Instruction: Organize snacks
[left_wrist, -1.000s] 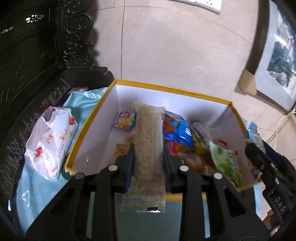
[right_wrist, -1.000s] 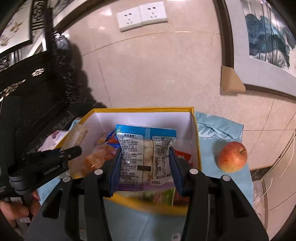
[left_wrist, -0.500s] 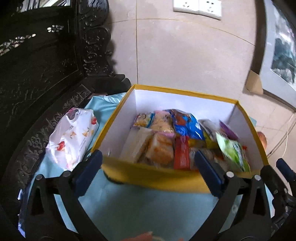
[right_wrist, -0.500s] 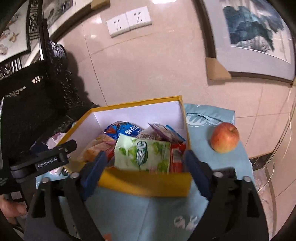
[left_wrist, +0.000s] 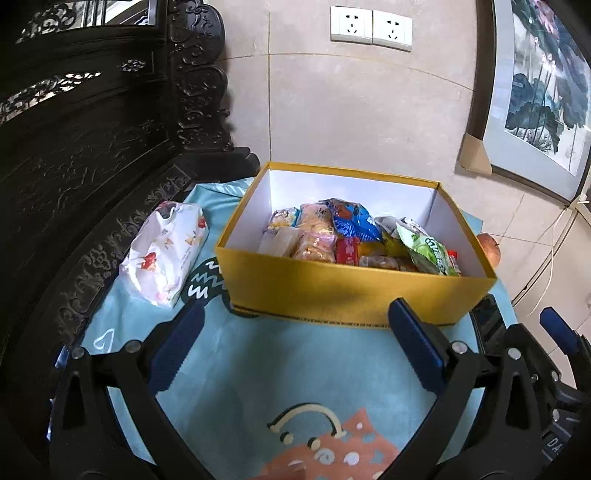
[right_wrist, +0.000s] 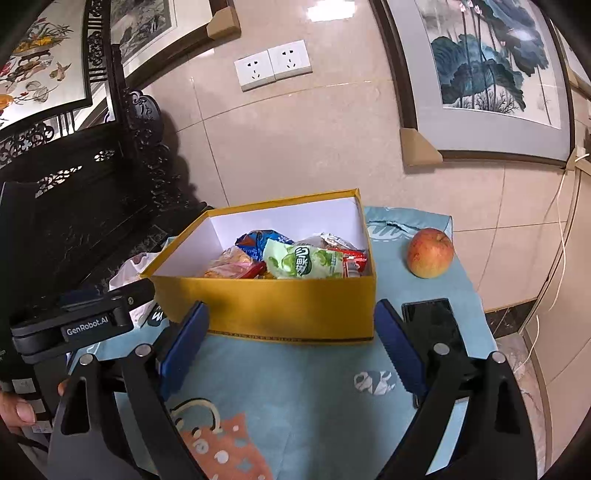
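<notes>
A yellow box (left_wrist: 351, 295) with white inner walls stands on a light blue cloth (left_wrist: 277, 369). Several snack packets fill it, among them a green packet (left_wrist: 428, 251), a blue one (left_wrist: 354, 221) and a pale rice bar (left_wrist: 280, 240). My left gripper (left_wrist: 295, 314) hangs open in front of the box's near wall with nothing between its blue pads. In the right wrist view the same box (right_wrist: 266, 302) and green packet (right_wrist: 306, 262) show. My right gripper (right_wrist: 291, 308) is also open and empty just short of the near wall.
A white tissue pack (left_wrist: 162, 251) lies left of the box, against dark carved furniture (left_wrist: 92, 147). An apple (right_wrist: 430, 253) and a black phone (right_wrist: 432, 325) lie to the right of the box. A tiled wall with sockets and framed pictures stands behind.
The left gripper let go of the rice bar and the right gripper let go of a blue and white packet, both into the box. Both opened wide and drew back from it.
</notes>
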